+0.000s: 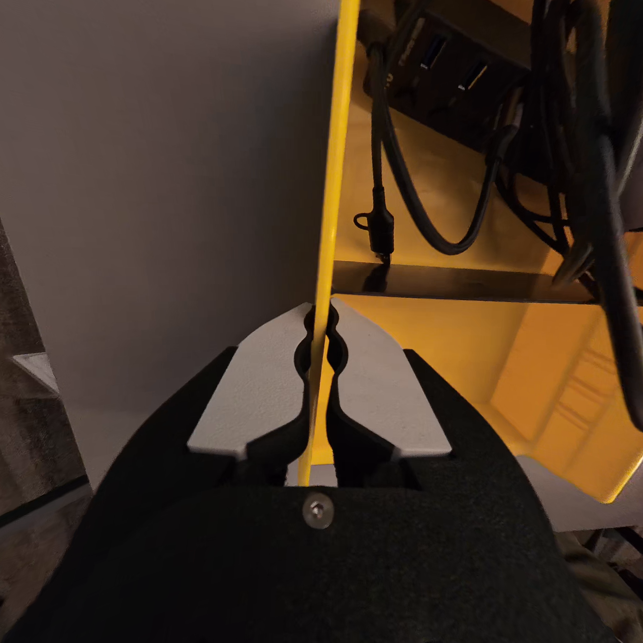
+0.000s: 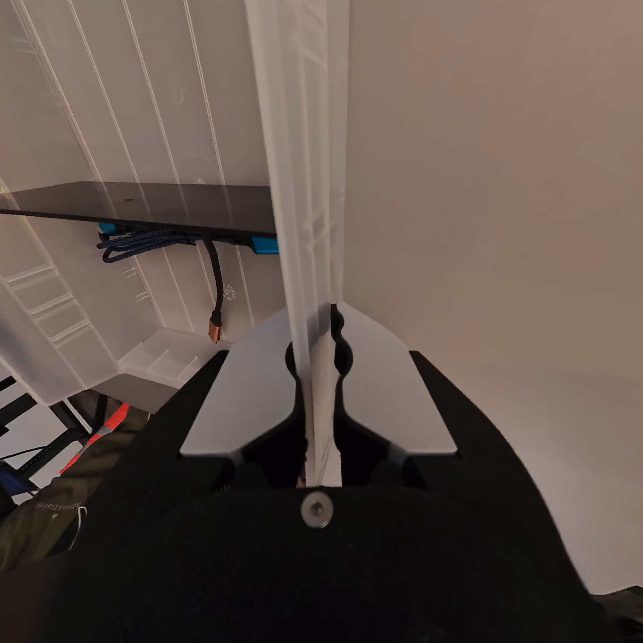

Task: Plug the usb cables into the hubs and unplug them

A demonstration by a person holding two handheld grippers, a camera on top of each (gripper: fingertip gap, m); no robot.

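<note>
Left wrist view: our left gripper clamps yellow bin wall; right gripper clamps clear bin wall. We risk tipping bins, spilling cables and hub.

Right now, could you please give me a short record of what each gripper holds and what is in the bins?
left gripper: shut on yellow bin wall
right gripper: shut on clear bin wall
yellow bin contents: black hub, black cables
clear bin contents: blue hub, loose cable with orange plug
</note>
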